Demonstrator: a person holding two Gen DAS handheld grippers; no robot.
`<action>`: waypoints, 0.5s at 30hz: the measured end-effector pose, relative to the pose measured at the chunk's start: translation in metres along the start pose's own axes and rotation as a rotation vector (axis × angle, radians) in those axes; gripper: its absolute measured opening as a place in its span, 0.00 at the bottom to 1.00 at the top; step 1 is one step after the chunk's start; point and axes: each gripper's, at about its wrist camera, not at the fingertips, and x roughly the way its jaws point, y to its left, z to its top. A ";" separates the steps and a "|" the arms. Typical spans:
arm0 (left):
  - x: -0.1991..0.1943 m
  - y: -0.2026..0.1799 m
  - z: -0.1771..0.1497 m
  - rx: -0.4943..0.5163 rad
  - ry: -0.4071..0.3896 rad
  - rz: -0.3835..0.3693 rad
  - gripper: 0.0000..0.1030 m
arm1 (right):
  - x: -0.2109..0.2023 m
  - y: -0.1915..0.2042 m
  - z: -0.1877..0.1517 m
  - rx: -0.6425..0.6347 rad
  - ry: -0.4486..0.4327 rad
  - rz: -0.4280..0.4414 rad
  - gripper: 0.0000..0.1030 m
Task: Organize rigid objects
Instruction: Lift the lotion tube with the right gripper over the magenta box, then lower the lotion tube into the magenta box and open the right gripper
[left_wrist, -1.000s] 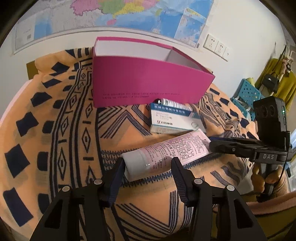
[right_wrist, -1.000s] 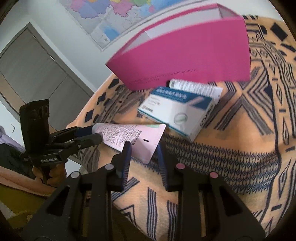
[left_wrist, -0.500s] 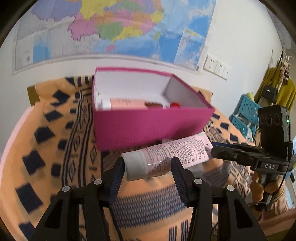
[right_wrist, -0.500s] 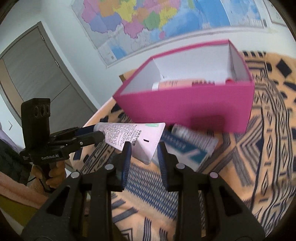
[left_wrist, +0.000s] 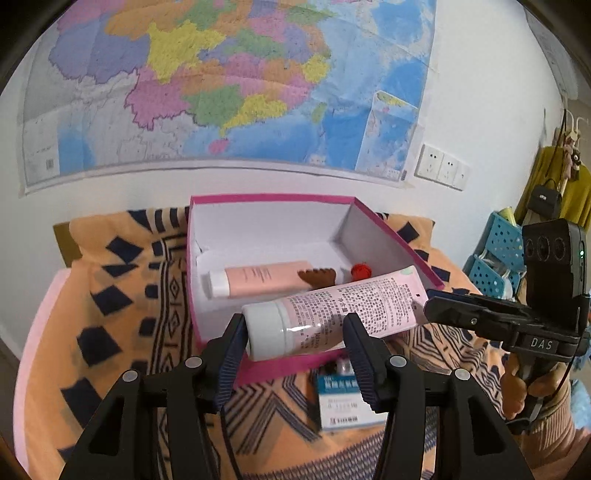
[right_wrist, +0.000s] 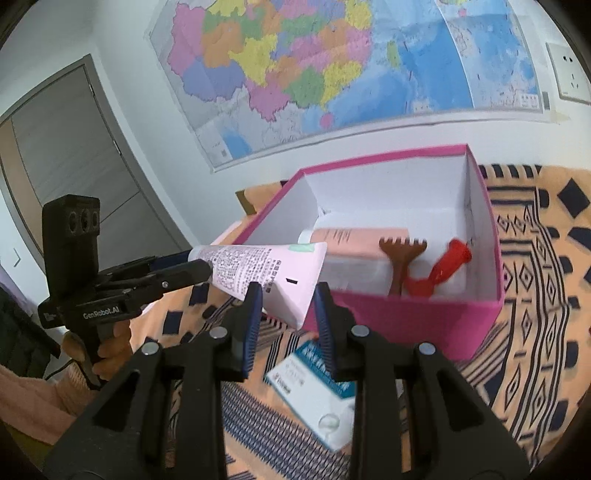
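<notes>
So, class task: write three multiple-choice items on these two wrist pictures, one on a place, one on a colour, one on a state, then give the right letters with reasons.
1. Where does the peach tube lie?
A. inside the pink box
B. on the cloth
C. in a gripper

2. What colour is the medicine carton on the cloth?
A. red
B. blue and white
C. green

3. How is the white-capped tube held?
A. lying free
B. by one gripper
C. by the left gripper and right gripper, one at each end

Answers: 1 A, it rests on the box floor. 2 B, blue band on white. 3 C, each wrist view shows fingers on it.
</notes>
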 end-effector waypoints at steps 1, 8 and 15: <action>0.002 0.000 0.003 0.006 -0.002 0.007 0.52 | 0.001 -0.001 0.003 0.002 -0.004 0.001 0.31; 0.025 0.004 0.016 0.015 0.025 0.036 0.52 | 0.015 -0.011 0.015 0.010 0.006 -0.023 0.31; 0.047 0.011 0.019 0.009 0.063 0.072 0.52 | 0.039 -0.027 0.021 0.042 0.053 -0.049 0.31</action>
